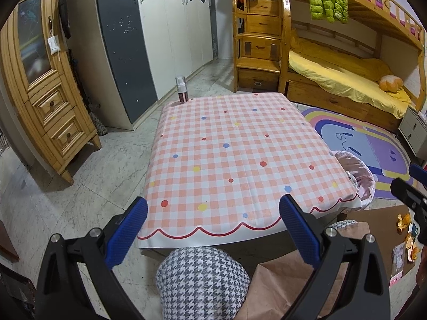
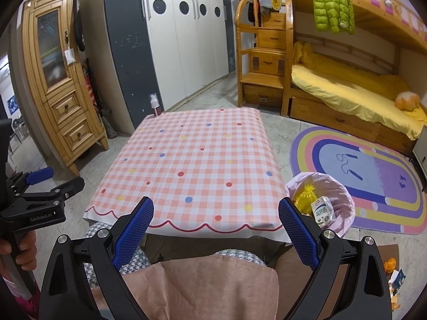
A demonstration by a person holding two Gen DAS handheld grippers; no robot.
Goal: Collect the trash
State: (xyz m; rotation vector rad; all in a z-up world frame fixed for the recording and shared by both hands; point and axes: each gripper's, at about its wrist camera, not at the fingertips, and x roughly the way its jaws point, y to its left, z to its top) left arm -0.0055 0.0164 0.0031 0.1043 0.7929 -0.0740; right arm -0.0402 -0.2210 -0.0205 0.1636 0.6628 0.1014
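Left wrist view: The left gripper (image 1: 213,229) has its blue jaws wide apart, with nothing between them. It hangs over the near edge of the counter (image 1: 240,149), which wears a pink checked cloth with dots. A spray bottle (image 1: 181,89) stands at the far corner of the counter, at 11 o'clock. At 3 o'clock, just beside the counter, sits the trash bin (image 1: 359,176) with its pink bag. Down at 4 o'clock, orange peels (image 1: 404,222) and small wrappers (image 1: 397,260) lie on brown cardboard (image 1: 379,216) on the floor. The right gripper (image 1: 412,194) pokes in at the right edge; from here I cannot tell how its jaws stand. A knee in checked cloth (image 1: 202,282) is at 6 o'clock.

Right wrist view: The right gripper (image 2: 216,229) also has its jaws wide apart and holds nothing. The bin (image 2: 344,200) is at 4 o'clock, touching the counter's (image 2: 186,160) corner. Inside it are a milk carton (image 2: 323,210) and something yellow (image 2: 307,194). More peel (image 2: 390,264) lies at 4 o'clock on the floor. The left gripper (image 2: 64,181) shows at 9 o'clock, jaws apart, held by a hand (image 2: 16,250).
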